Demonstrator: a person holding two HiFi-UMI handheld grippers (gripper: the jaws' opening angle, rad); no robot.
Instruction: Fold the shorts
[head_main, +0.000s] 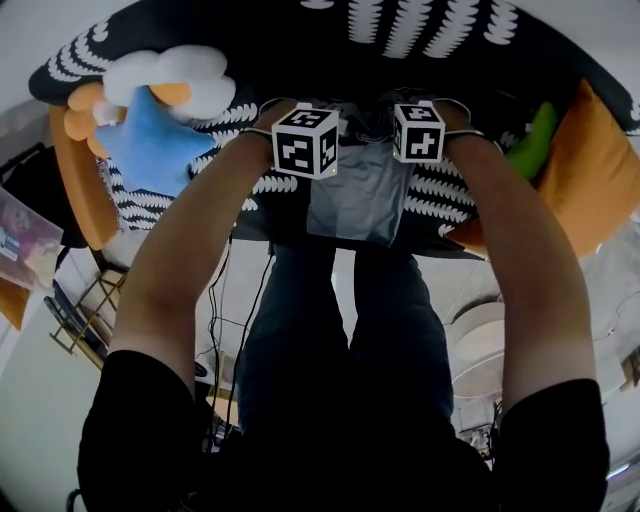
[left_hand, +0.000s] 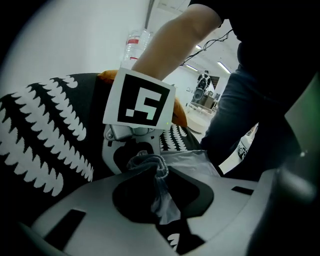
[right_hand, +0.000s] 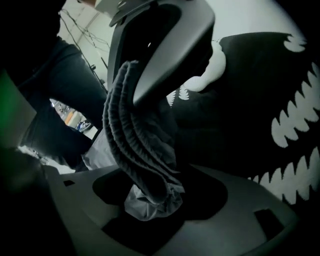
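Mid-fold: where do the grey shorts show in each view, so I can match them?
Head view: shorts hang at centre, just above the middle.
Left gripper view: shorts bunched at lower centre, clamped in the left gripper.
Right gripper view: ribbed waistband of the shorts runs from centre down into the right gripper.
Shared landmark: black cloth with white leaf print.

In the head view, the shorts hang at the near edge of the cover. Their top hem is gripped by the left gripper at eleven o'clock and by the right gripper at one. From the shorts, a plush star lies on the cover at ten o'clock, partly over the left cushion at nine. The right cushion sits at three. The person's legs stand at six, behind the hanging shorts.
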